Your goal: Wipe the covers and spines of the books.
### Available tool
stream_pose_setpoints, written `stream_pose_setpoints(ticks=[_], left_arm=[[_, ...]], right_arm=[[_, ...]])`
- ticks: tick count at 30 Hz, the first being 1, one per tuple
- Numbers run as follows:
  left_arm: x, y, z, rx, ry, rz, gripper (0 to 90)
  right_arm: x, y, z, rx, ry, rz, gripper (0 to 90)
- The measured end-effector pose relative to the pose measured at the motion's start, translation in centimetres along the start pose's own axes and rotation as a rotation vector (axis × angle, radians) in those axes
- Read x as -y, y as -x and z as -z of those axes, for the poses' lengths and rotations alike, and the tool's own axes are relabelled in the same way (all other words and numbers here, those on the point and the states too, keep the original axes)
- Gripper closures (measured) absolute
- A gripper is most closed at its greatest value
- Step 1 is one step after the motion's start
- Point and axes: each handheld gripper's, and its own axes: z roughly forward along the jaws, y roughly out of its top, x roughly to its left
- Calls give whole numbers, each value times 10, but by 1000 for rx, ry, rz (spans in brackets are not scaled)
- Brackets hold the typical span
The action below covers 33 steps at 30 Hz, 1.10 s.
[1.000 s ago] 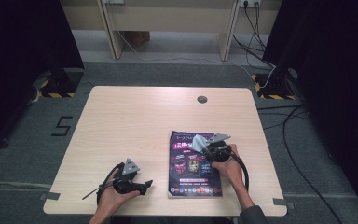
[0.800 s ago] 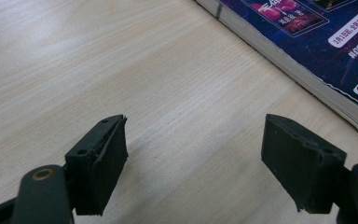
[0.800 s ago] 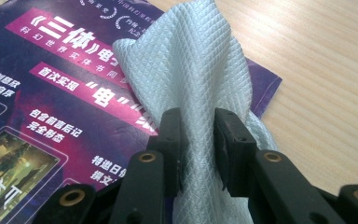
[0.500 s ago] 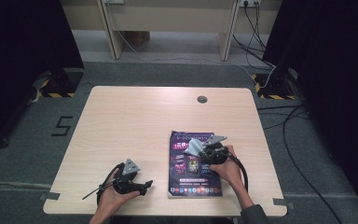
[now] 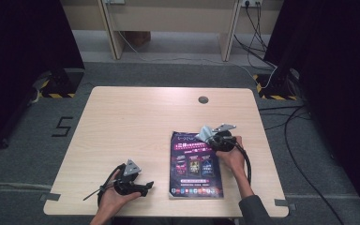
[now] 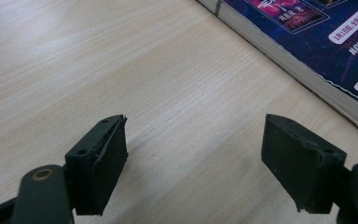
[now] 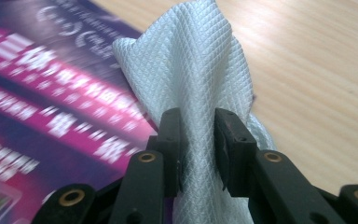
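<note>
Resting near the front left of the table (image 5: 122,117), the left gripper (image 5: 143,186) lies in the person's left hand (image 5: 110,199), its jaws spread wide apart with nothing but bare wood between them, as the left gripper view confirms. Its position matches that of a second ago; no shift is observed. The thick edge of the magazine (image 6: 307,60) lies just beyond its jaws, apart from them.

At centre right, the magazine (image 5: 194,166), purple-covered, lies flat on the table in the same spot as in the earlier pictures.

Further right, the right gripper (image 5: 208,136) is clamped on a white textured cloth (image 7: 191,84), the jaws pinching a bunched fold of it. The cloth (image 5: 205,132) sits over the magazine's top right corner, touching the cover. Compared with a second ago, this gripper and cloth have slid slightly across the upper part of the cover, as the blurred print in the right gripper view also suggests. The right hand (image 5: 232,157) rests over the magazine's right edge.
</note>
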Motion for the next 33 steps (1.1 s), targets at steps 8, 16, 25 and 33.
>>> stream_pose_setpoints(ticks=[8, 16, 25, 33], left_arm=[[0, 0, 0, 3, 0, -7, 216], [-1, 1, -2, 2, -5, -9, 216], [-1, 1, -1, 2, -5, -10, 216], [-1, 1, -1, 3, -3, -10, 216]], right_arm=[[-9, 11, -9, 29, -8, -65, 742], [-15, -11, -13, 17, 1, -4, 743], [-37, -54, -26, -69, -7, 81, 742], [-45, -80, -32, -114, 4, 136, 742]])
